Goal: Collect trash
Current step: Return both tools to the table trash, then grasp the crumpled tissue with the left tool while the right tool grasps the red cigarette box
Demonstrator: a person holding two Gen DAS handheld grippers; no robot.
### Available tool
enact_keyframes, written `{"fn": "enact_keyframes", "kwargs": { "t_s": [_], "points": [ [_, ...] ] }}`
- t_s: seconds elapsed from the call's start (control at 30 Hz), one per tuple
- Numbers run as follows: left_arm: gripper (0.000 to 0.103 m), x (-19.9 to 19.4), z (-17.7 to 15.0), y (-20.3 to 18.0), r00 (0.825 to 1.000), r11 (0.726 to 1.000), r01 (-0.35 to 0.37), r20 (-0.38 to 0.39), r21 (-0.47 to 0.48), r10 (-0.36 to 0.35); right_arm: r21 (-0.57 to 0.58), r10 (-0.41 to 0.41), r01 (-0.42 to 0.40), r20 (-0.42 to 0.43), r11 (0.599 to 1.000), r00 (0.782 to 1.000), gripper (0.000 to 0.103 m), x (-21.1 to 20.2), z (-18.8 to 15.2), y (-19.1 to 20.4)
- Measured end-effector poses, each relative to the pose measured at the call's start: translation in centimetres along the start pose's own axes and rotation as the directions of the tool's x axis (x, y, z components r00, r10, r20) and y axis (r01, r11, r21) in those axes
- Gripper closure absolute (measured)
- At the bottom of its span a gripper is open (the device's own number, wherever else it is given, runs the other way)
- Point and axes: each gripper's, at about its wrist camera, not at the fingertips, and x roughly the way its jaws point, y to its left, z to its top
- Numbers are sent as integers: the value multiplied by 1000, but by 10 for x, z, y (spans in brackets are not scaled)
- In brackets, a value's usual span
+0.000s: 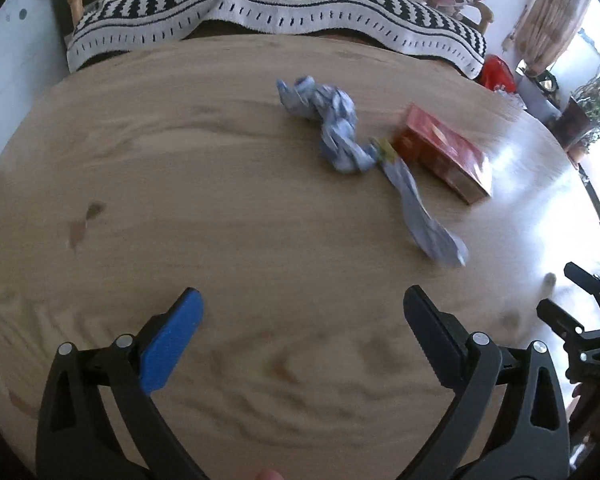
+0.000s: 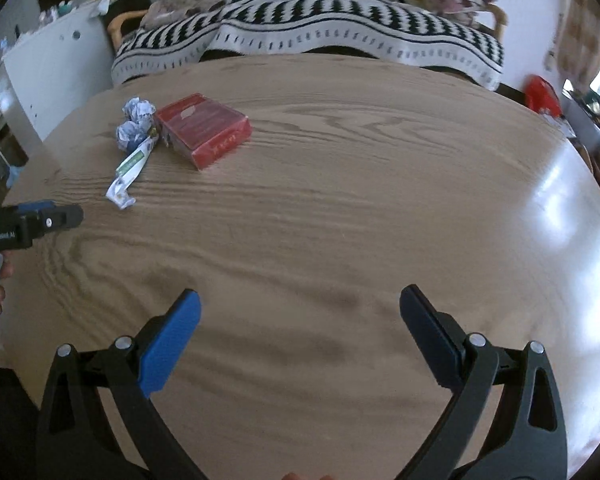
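1. looking along the left gripper, the jaws stand wide apart with nothing between them, hovering over bare table.
2. ahead and to the right lies the trash: a crumpled paper farthest off, a flattened wrapper trailing from it toward the camera, and a red box just beside both on the right.
3. the wrapper's long axis runs diagonally, far-left to near-right, so its near end is the closest piece to this gripper, though still well apart from the fingertips.
4. at the right edge a black frame is partly cut off; it is probably the right gripper, but its jaws cannot be read from here. motion blur softens the wrapper's print.
5. looking along the right gripper, the jaws are likewise spread wide and hold nothing, over bare table.
6. from here the trash sits far ahead and well to the left: paper, wrapper, box, all close together, the paper and wrapper seemingly touching.
7. the left gripper pokes in from the left edge, its tip near the wrapper's near end; most of it is cut off.
8. judging by both views, the left hand is clearly nearer, and a forward-right reach should meet the wrapper first. no bin or bag shows in either view.
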Motion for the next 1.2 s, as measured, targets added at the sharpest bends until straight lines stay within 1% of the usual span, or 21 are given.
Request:
{"fn": "enact_keyframes", "kwargs": {
  "t_s": [0.07, 0.13, 0.27, 0.43, 0.53, 0.67, 0.83, 0.9, 0.93, 0.97, 1.0, 1.03, 1.07, 1.13, 1.2],
  "points": [
    [6, 8, 14, 0, 1000, 1000, -11, 0, 15, 11, -44, -9, 9, -4, 999, 1000, 6, 14, 13, 6],
    [6, 16, 28, -1, 1000, 999, -16, -1, 38, 16, -93, 20, -19, 7, 995, 1000, 6, 29, 31, 14],
    [6, 30, 51, -7, 1000, 997, -18, -1, 80, 19, -183, 75, -75, -11, 980, 997, 6, 54, 67, 27],
    [6, 43, 71, -15, 1000, 992, -30, 10, 122, 29, -275, 127, -133, -42, 952, 991, 6, 73, 96, 44],
    [6, 49, 77, -15, 998, 988, -58, 22, 145, 55, -316, 149, -162, -65, 935, 987, 5, 81, 109, 50],
    [6, 51, 83, -10, 998, 988, -63, 22, 139, 61, -347, 161, -183, -93, 920, 983, 5, 88, 120, 56],
    [6, 52, 84, -10, 998, 987, -57, 15, 153, 55, -363, 167, -196, -109, 911, 980, 5, 91, 123, 58],
    [6, 51, 84, -11, 999, 986, -36, 19, 165, 33, -359, 168, -196, -107, 913, 980, 5, 88, 119, 57],
    [17, 49, 84, -13, 999, 982, -15, 38, 189, 8, -357, 173, -199, -104, 913, 979, 9, 85, 118, 57],
    [54, 46, 84, -17, 998, 973, -28, 62, 227, 14, -358, 183, -202, -87, 912, 979, 38, 81, 119, 58],
    [78, 43, 85, -18, 998, 971, -13, 66, 240, -3, -342, 184, -202, -84, 918, 979, 44, 77, 120, 58],
    [77, 41, 87, -16, 999, 976, -3, 49, 219, -8, -321, 184, -204, -92, 925, 979, 45, 76, 119, 57],
    [77, 40, 88, -14, 999, 980, 25, 39, 199, -33, -312, 189, -207, -88, 927, 978, 45, 73, 115, 56],
    [78, 37, 85, -15, 999, 979, 18, 43, 204, -27, -300, 177, -192, -76, 934, 981, 45, 69, 110, 56],
    [78, 33, 79, -16, 999, 979, 17, 42, 202, -26, -275, 182, -193, -66, 942, 981, 45, 63, 104, 52]
  ]
}}
